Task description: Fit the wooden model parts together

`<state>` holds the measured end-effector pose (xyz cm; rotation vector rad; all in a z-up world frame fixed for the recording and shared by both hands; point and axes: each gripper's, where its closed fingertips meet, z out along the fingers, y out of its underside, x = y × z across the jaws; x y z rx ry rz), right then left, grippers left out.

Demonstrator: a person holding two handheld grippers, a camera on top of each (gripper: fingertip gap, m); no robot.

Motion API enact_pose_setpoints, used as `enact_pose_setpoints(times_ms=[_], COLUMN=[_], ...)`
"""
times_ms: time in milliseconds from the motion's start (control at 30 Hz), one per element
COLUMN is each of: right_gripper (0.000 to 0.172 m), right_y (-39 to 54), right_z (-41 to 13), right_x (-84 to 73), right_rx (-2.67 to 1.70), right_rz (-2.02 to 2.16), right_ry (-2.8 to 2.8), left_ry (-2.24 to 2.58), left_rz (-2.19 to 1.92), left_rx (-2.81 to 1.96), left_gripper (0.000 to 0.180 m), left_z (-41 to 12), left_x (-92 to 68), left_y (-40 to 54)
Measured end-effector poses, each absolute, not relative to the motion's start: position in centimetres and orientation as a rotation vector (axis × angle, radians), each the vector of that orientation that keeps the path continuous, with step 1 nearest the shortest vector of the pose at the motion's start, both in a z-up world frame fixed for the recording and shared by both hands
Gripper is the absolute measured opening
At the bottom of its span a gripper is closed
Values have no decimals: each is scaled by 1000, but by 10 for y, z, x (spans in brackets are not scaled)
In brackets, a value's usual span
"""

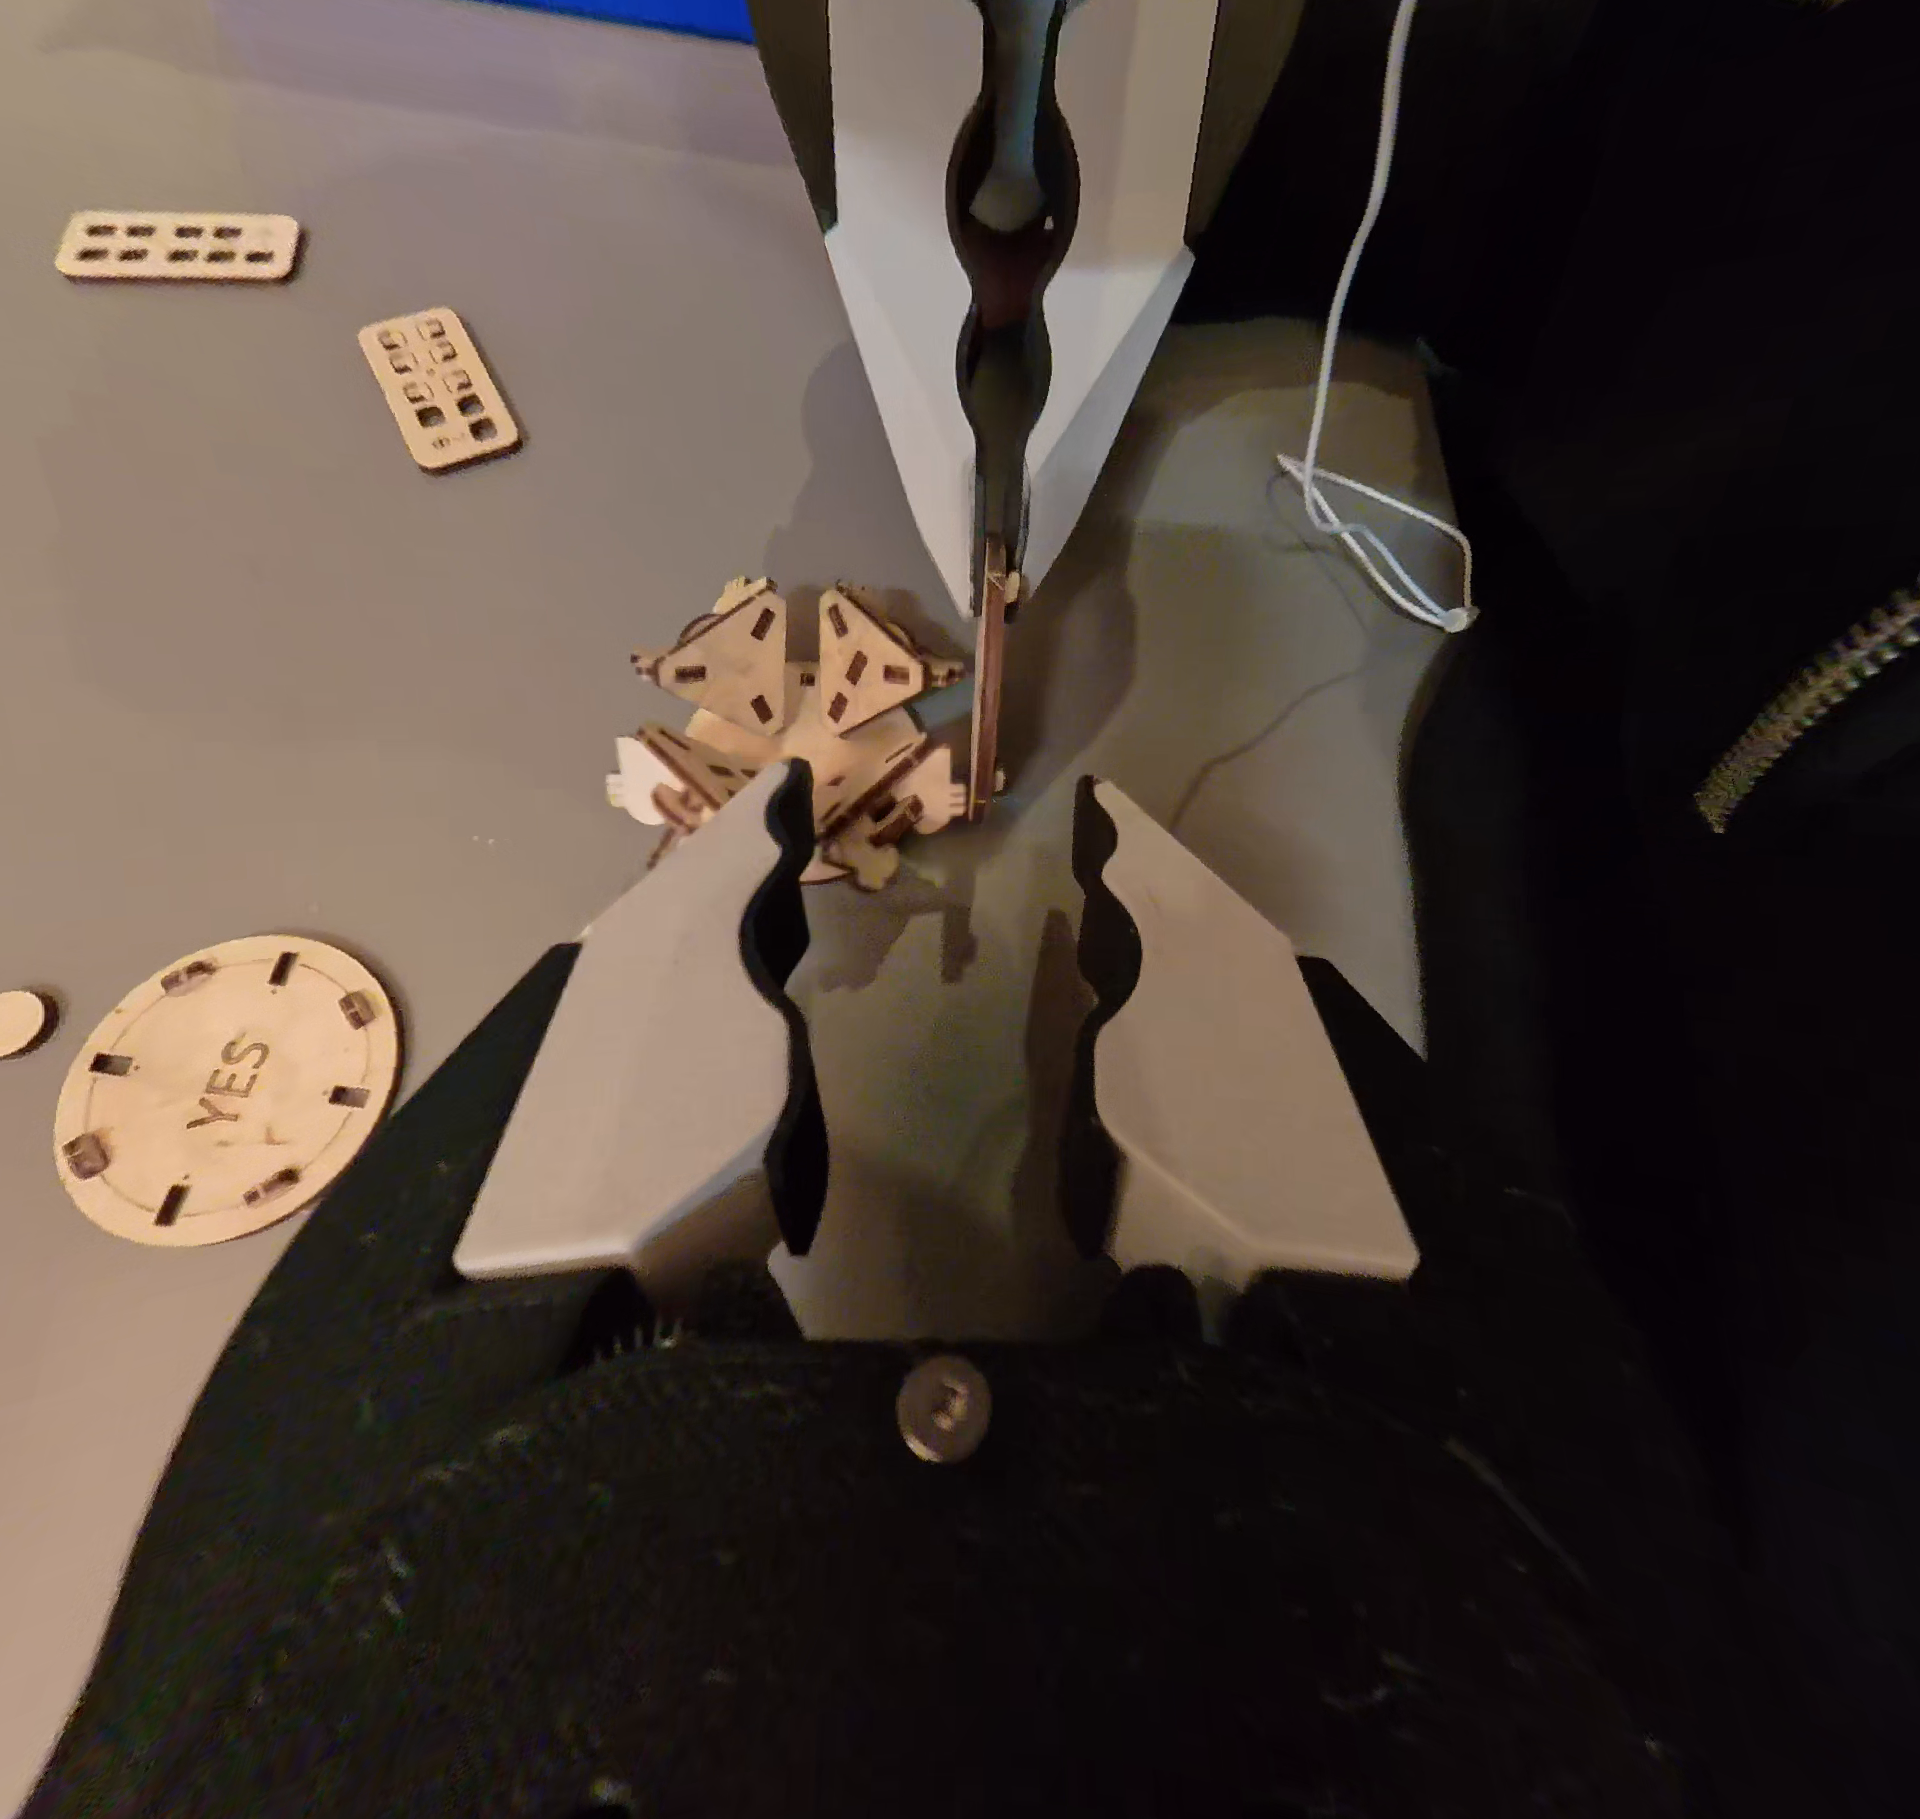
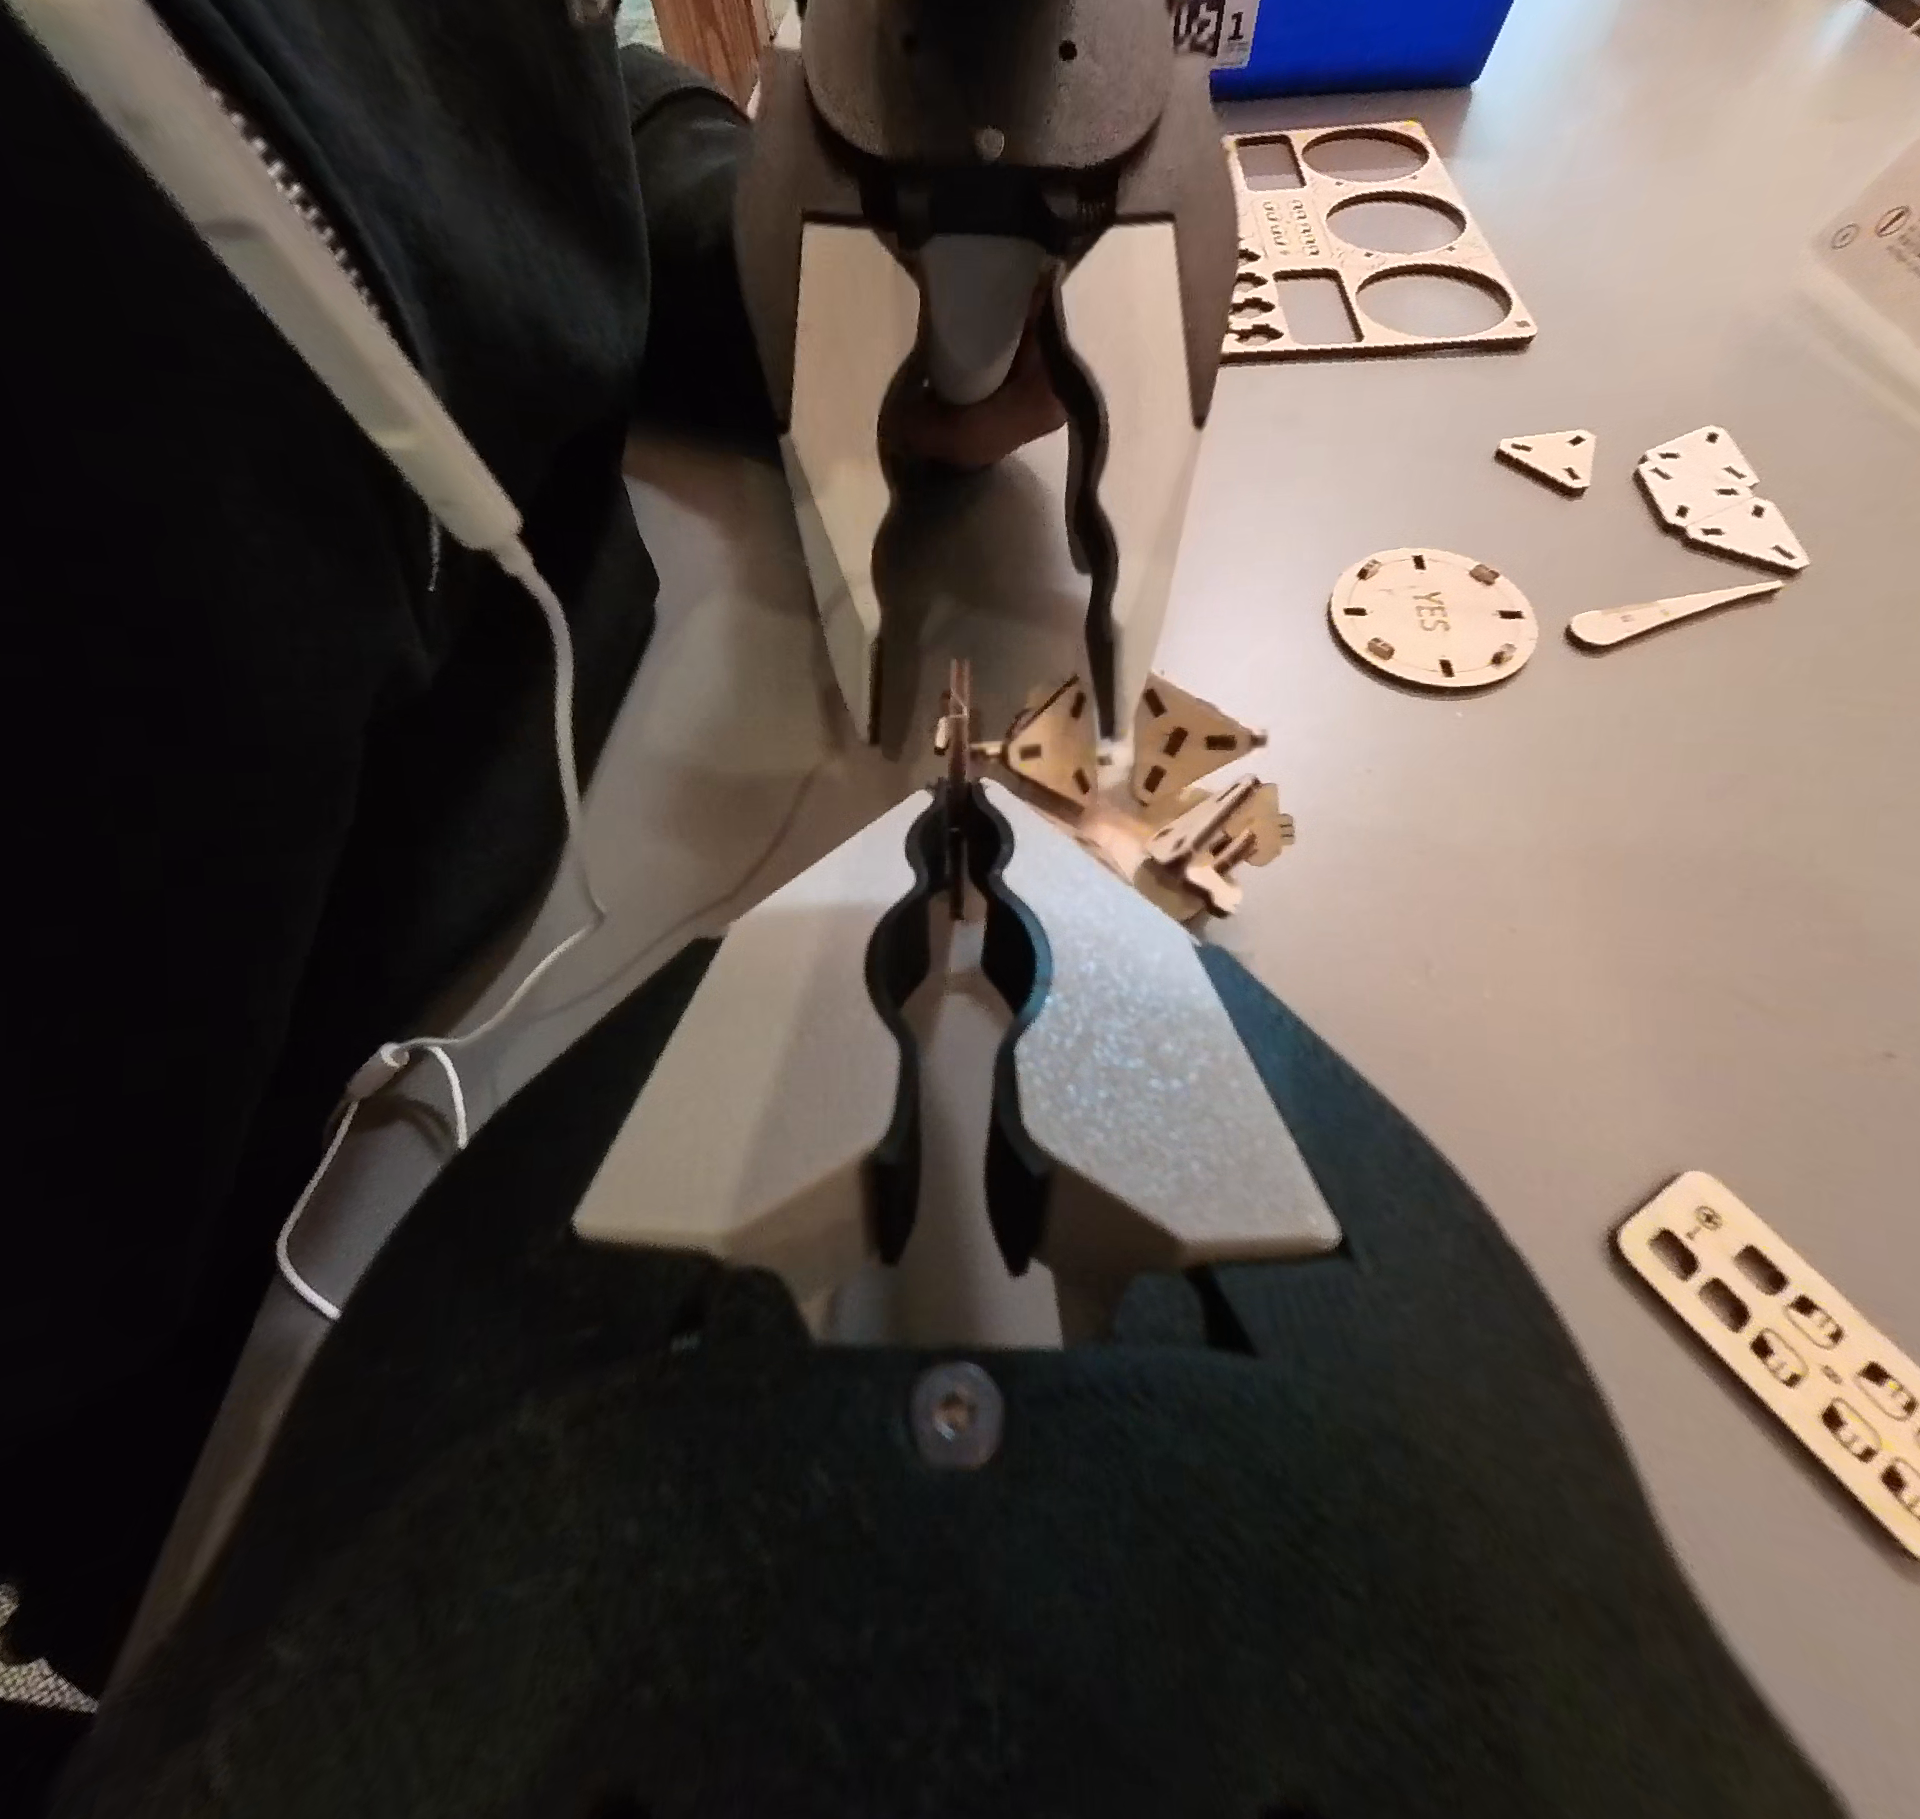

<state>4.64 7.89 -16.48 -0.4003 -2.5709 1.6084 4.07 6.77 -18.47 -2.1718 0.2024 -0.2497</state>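
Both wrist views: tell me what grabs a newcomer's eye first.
The two grippers meet tip to tip over the grey table. The right gripper pinches a thin wooden piece edge-on; the left gripper stands open. Beside them sits a half-built wooden model.

I see a blue plastic box [image 2: 1371, 24] with a white sticker at the far edge of the grey bench [image 2: 1558, 938]. In front of it lies a flat wooden sheet with round cut-outs [image 2: 1377, 242]. A white cable [image 1: 1361, 335] trails over the bench edge against a dark zipped jacket [image 1: 1714, 626]. A white card [image 2: 1881, 231] sits at the right edge.
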Motion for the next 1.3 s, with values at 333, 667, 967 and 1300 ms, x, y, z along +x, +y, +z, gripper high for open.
enact_pose_setpoints(times_ms=[333,667,967,1300], right_gripper=[0,0,0,0], right_y=[78,78,80,83], right_z=[-165,-164,-164,-164], right_x=[45,44,43,44], right_rx=[-407,-414,-393,-295], right_rz=[1606,1616,1617,1609], right_ry=[-2565,-2560,-2566,-2568], left_ry=[203,188,197,240], left_rz=[-234,-215,-199,-199], left_rx=[-2189,-2197,-2207,-2219], left_gripper=[43,30,24,25], left_z=[-187,-188,-190,-192], left_x=[40,37,36,37], left_y=[70,71,73,77])
